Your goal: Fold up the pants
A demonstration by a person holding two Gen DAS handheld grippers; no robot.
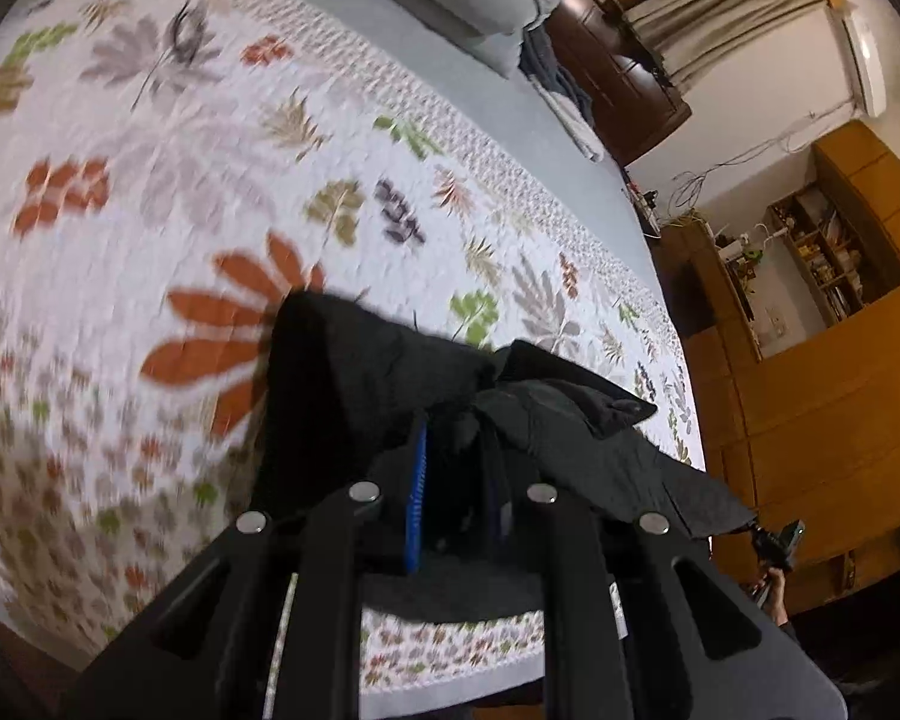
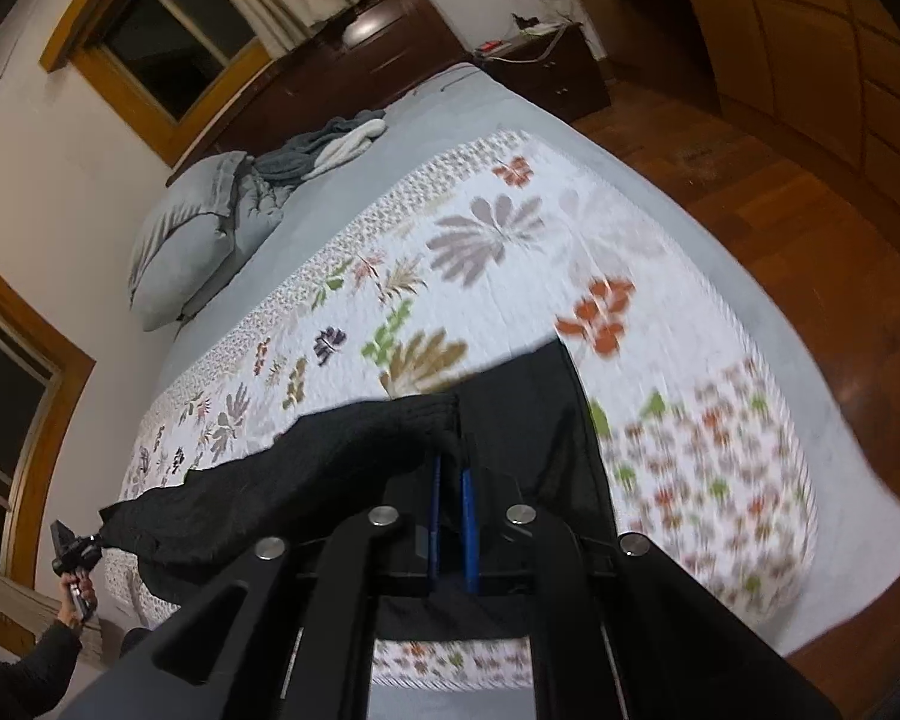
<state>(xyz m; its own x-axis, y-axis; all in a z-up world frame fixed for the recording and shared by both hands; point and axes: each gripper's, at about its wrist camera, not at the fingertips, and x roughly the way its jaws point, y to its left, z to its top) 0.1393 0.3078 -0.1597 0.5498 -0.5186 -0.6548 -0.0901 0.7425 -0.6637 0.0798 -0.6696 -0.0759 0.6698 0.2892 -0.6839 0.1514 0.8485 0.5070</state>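
Left tongs (image 1: pixel 450 438): blue-padded fingers pressed together on a bunched edge of the black pants (image 1: pixel 360 372), pinching it. Right tongs (image 2: pixel 450 474): same, blue pads close together with black fabric clamped between them.

Pants are lifted off the bed, stretched between the two tongs. In the right wrist view the fabric runs left from the right tongs out to the other tongs, seen small at the far left edge (image 2: pixel 75 552) with the person's hand (image 2: pixel 78 591) under them. In the left wrist view the fabric runs right toward the other tongs (image 1: pixel 777 543).

Below the pants: floral quilt (image 2: pixel 510 240) spread over a grey-blue bed (image 2: pixel 768 324). Background is motion-blurred.

Far end of bed: grey pillow (image 2: pixel 192 240) and a crumpled heap of grey and white clothes (image 2: pixel 330 144). Dark wooden headboard (image 2: pixel 354 60) behind, wooden floor (image 2: pixel 780 180) to the right.
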